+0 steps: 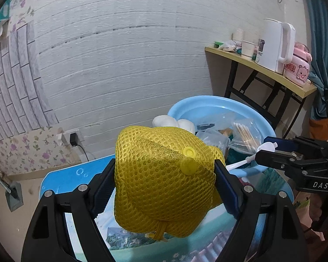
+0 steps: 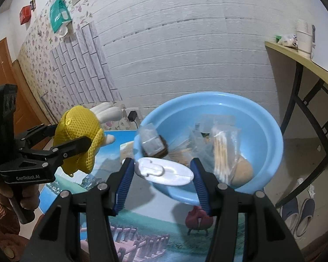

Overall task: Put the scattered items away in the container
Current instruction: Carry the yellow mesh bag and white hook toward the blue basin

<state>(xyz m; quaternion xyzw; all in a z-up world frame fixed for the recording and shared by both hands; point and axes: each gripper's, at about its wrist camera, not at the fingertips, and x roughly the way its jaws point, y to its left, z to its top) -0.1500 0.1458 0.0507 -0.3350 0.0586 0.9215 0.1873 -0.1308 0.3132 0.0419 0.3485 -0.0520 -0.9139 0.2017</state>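
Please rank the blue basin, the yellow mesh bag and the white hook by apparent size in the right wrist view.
1. Blue basin, clearly the largest.
2 and 3. Yellow mesh bag and white hook look alike; the hook is nearer the camera, so I would not rank them.

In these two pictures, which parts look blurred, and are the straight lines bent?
Right wrist view: the white hook and plastic bags look motion-blurred; the yellow mesh item is sharper. Left wrist view: mostly sharp. Both views: wall lines curve, corners are dark.

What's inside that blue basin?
The blue basin holds clear bags: cotton swabs, a brown item, and a tan lump. Whatever lies beneath them is hidden.
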